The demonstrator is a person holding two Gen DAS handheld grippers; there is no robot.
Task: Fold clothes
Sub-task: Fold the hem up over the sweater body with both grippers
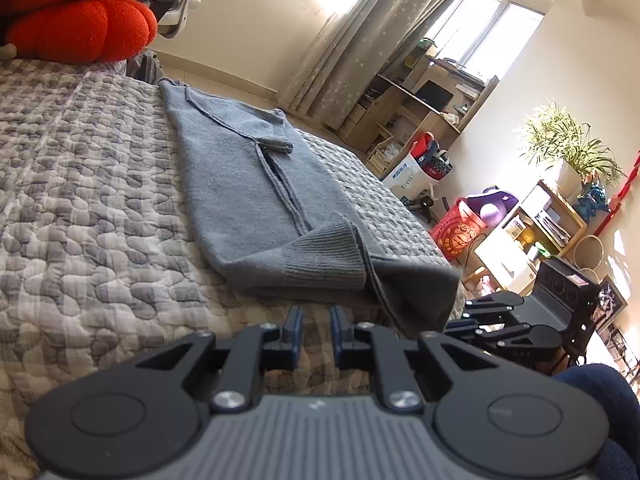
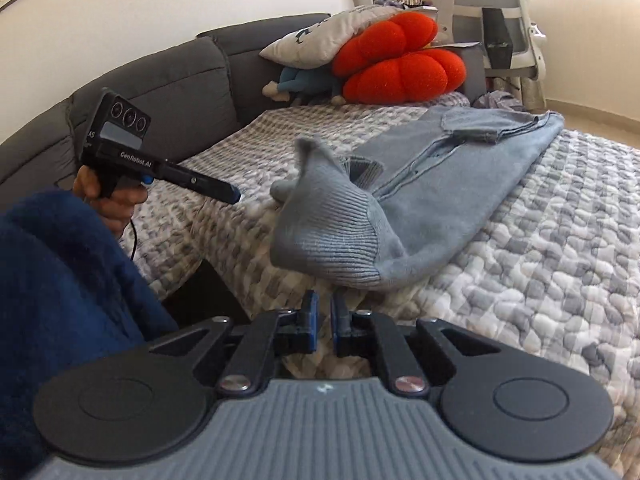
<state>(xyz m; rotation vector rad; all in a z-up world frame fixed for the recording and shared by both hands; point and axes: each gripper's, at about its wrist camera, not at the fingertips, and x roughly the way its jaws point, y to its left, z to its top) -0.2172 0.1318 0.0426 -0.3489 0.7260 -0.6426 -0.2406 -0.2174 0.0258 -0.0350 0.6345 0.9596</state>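
Both tools, left (image 1: 316,320) and right (image 2: 325,304), slightly spread and pinching nothing, sit just short of the grey sweater's (image 1: 256,184) ribbed hem at the bed's (image 1: 80,200) near edge, long axis running away.

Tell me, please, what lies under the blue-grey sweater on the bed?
The sweater lies on the grey patterned quilt, its ribbed hem lifted and crumpled. Anything beneath its folded body is covered.

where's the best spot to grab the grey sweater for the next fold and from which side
Probably the ribbed hem of the grey sweater, at the end nearest both grippers. It is already bunched up off the quilt, giving the fingers an edge to pinch. Come in low from the near side, one gripper per corner.
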